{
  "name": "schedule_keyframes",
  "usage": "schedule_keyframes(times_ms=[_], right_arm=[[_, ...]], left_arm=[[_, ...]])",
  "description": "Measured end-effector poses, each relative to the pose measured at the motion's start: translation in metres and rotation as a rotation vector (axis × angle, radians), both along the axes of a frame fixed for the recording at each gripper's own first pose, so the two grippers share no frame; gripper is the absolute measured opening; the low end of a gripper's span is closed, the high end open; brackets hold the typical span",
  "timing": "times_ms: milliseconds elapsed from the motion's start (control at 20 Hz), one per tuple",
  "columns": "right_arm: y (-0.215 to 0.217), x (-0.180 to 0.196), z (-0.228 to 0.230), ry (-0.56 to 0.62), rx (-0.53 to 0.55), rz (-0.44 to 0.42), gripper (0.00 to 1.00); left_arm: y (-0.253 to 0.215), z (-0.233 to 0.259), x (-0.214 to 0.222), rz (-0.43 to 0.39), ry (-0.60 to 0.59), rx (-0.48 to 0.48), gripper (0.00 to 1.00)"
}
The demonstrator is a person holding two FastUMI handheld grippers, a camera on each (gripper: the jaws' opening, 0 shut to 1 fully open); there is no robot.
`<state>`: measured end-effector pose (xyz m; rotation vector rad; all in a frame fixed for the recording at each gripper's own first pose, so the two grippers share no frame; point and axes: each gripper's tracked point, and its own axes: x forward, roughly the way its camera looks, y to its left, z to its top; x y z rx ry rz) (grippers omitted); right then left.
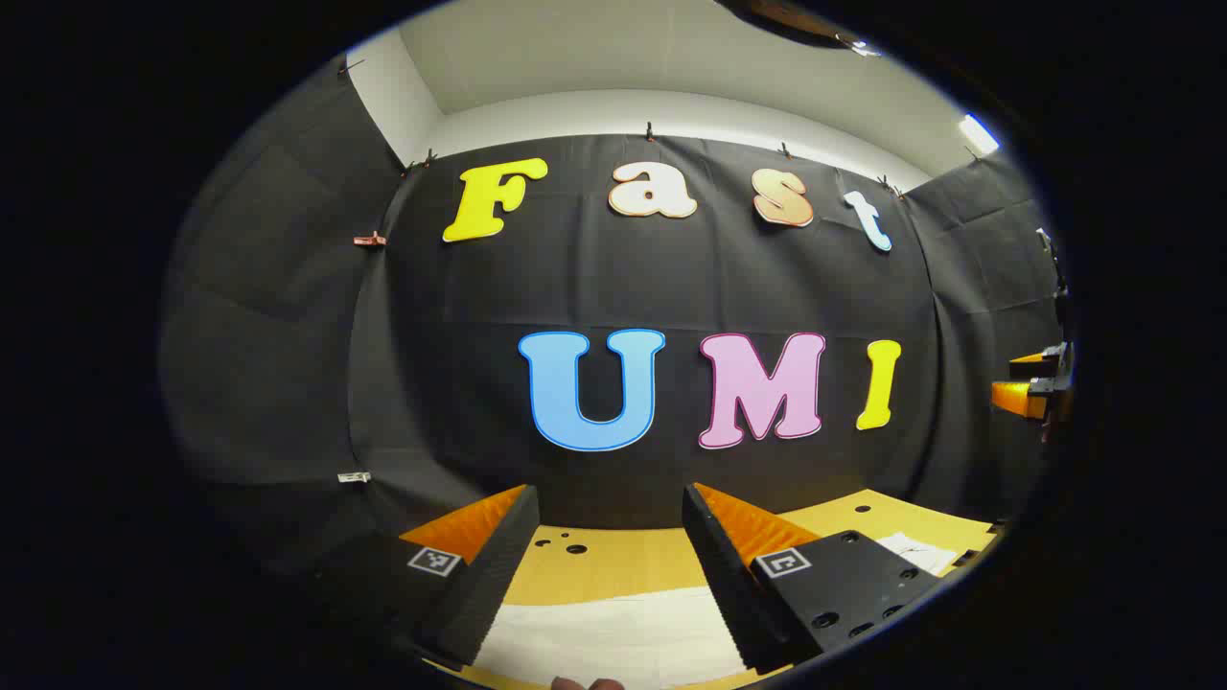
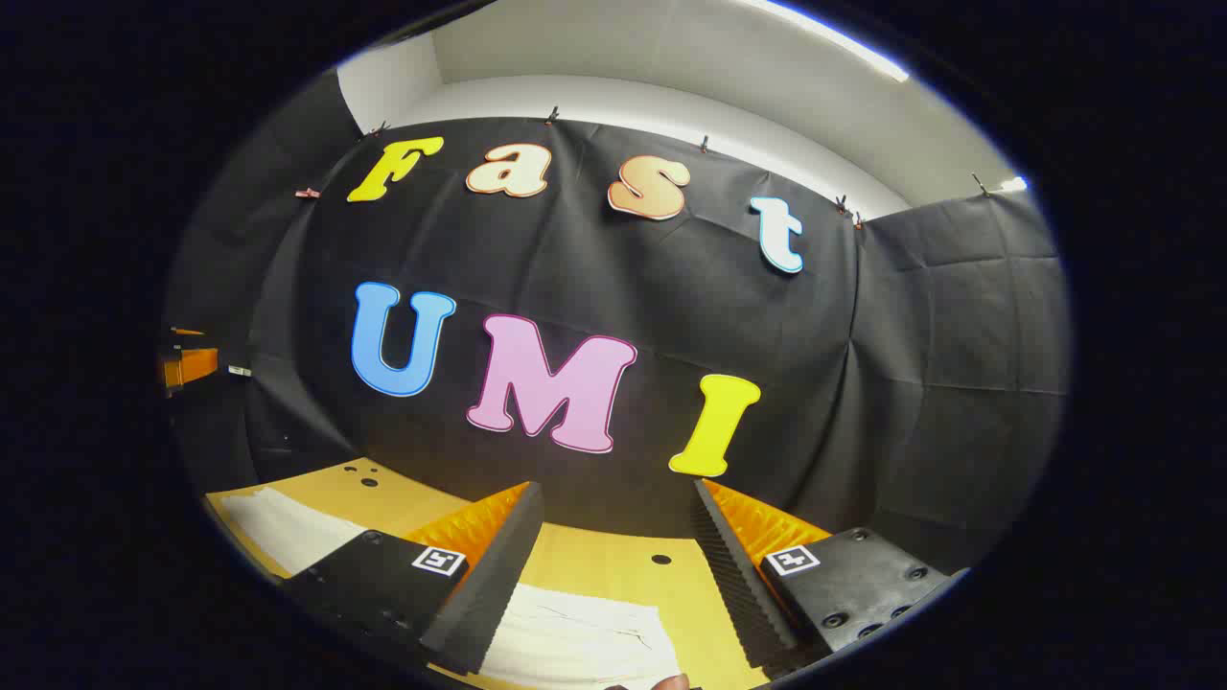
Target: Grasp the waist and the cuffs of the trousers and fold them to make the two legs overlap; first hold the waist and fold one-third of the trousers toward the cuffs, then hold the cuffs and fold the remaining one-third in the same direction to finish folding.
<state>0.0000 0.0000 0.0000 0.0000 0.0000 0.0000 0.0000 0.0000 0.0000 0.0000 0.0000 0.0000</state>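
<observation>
Two grippers, both held above the table with nothing between their fingers. Your left gripper (image 1: 609, 575) is spread wide; at 6 o'clock under it in the left gripper view lies a stretch of the trousers (image 1: 613, 637), white and flat on the yellow table (image 1: 613, 565), with another bit of the white cloth at 4 o'clock near the table's edge. Each finger block carries a small square black-and-white marker; no words can be read on them. At 3 o'clock, well apart, you can see your other gripper's tips at the rim of that view.

Your right gripper (image 2: 613, 575) is likewise released, fingers wide apart. In the right gripper view the trousers (image 2: 575, 642) show at 6 o'clock between the fingers, pale with faint creases, and again at 8 o'clock as a white strip along the table (image 2: 613, 575). Dark round holes dot the tabletop at 12 o'clock from the fingers.
</observation>
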Motion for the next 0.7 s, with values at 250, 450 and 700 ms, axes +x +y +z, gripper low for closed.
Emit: schedule_keyframes(times_ms=[250, 450, 700], right_arm=[[0.006, -0.003, 0.002, 0.001, -0.008, 0.007, 0.97], [0.005, -0.002, -0.001, 0.008, -0.022, 0.001, 0.97], [0.001, -0.003, -0.004, 0.016, -0.043, -0.009, 0.97]], left_arm=[[0.008, 0.002, -0.004, -0.004, -0.013, -0.007, 0.95], [0.014, -0.001, -0.005, -0.003, -0.004, 0.004, 0.95], [0.031, -0.006, -0.003, -0.007, -0.012, 0.024, 0.95]])
